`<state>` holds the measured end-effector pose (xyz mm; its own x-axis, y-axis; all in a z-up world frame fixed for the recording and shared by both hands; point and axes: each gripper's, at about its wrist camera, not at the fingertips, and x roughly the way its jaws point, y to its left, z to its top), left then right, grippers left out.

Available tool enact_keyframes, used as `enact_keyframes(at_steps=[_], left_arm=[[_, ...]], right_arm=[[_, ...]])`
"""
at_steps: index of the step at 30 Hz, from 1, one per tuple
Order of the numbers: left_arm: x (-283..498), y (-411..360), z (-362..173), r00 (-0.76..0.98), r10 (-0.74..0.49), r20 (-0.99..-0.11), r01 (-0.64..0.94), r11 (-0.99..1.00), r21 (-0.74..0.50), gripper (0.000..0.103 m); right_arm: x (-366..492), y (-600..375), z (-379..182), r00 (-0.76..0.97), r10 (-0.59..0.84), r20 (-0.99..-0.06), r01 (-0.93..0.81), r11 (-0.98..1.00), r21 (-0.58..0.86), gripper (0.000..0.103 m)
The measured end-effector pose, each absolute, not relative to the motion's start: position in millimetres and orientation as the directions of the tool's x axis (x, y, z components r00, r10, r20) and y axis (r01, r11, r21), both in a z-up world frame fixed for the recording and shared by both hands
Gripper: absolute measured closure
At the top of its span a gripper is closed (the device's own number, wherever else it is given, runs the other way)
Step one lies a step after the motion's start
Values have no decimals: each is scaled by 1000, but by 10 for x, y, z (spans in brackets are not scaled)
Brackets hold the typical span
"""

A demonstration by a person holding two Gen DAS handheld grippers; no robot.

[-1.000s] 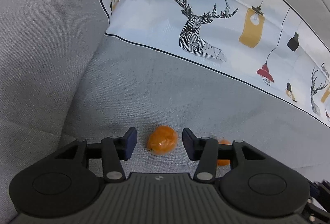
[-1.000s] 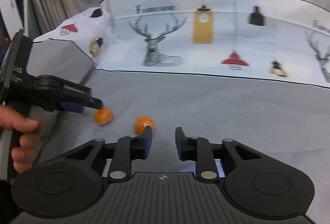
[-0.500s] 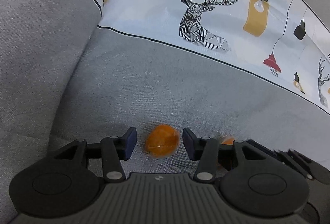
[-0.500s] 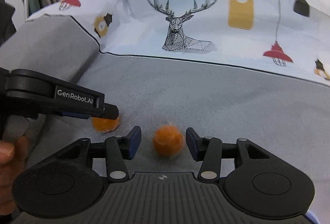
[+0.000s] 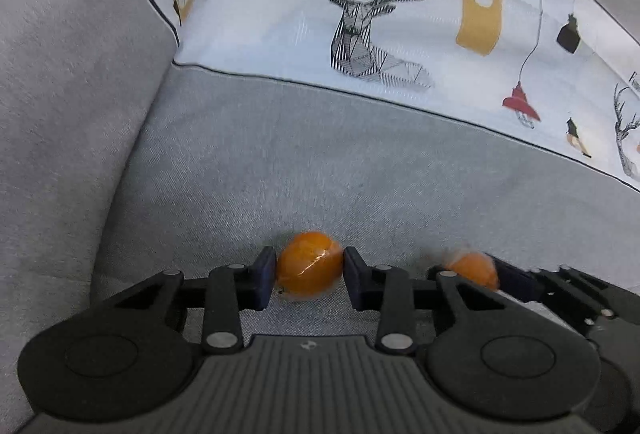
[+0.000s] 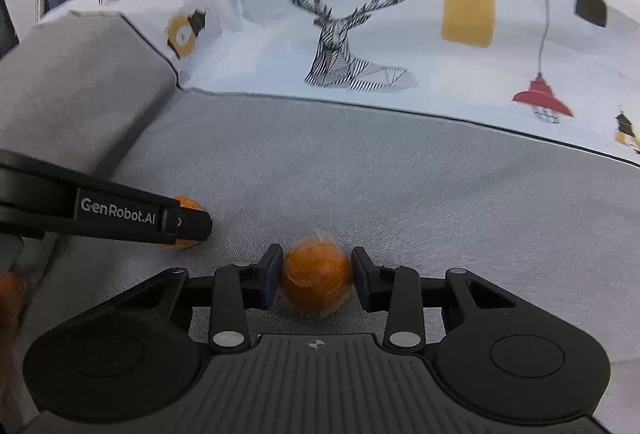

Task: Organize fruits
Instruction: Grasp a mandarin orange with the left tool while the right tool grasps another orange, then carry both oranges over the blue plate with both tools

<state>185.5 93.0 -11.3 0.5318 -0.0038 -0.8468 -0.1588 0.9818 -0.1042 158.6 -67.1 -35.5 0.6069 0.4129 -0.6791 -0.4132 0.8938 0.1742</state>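
Two small oranges in clear wrap lie on the grey sofa seat point(image 5: 320, 162). My left gripper point(image 5: 308, 280) has one orange point(image 5: 310, 266) between its blue pads; the jaws are closing and both pads touch the fruit. My right gripper point(image 6: 317, 274) has the second orange point(image 6: 316, 282) between its pads in the same way, its jaws closing with both pads against the fruit. In the left wrist view the second orange point(image 5: 472, 270) shows at lower right beside the right gripper's fingers point(image 5: 520, 276). In the right wrist view, the left gripper's fingers point(image 6: 120, 212) half hide the first orange point(image 6: 185, 203).
A grey armrest point(image 5: 72, 94) rises on the left. A white backrest cover printed with deer and lamps point(image 5: 380, 34) stands behind the seat. The seat stretches away to the right. A person's hand point(image 6: 8, 294) shows blurred at the left edge.
The right gripper came forward and down over its orange, widened, then narrowed onto it. The left gripper's jaws closed in until the pads met its orange.
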Motion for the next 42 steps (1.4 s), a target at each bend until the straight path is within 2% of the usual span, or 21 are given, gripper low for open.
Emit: enact_keyframes(at_steps=[5,8,18,23,28,31,35,42], left_arm=[[1612,742,79,585,19,-810,-101,994,-49,63],[1441,608,235,635,6,-773,-51,998,-34,63],[728,56,663,738,-164,-655,185,982,-38,63],[519,-117,608,712,-206,-671,218,974,-67,63],[486,-266,468,682,-179,-709,246,969,-8,63],[512,-244,447,678,-188,-710,249,968,-19,63],[528,-289,410,662,-212,-719,276,961,-30,63],[422,-651,273,638,-248,-729,414,909,52,63]], right_arm=[[1369,-910,-78,671,398,-626,-387,908,163,64],[1133,-1153,128,700,394,-595,-331,918,218,64],[210,-1951,684,784,330,-527,-250,943,218,64],[-105,-2309,579,793,254,-554,-149,962,227,64],[-218,-2559,535,796,190,-574,-95,977,191,64],[-251,-2693,493,793,175,-584,-71,978,196,64],[-278,-2783,454,791,173,-587,-72,979,191,64],[-186,-2662,332,760,176,-625,-113,984,140,64]])
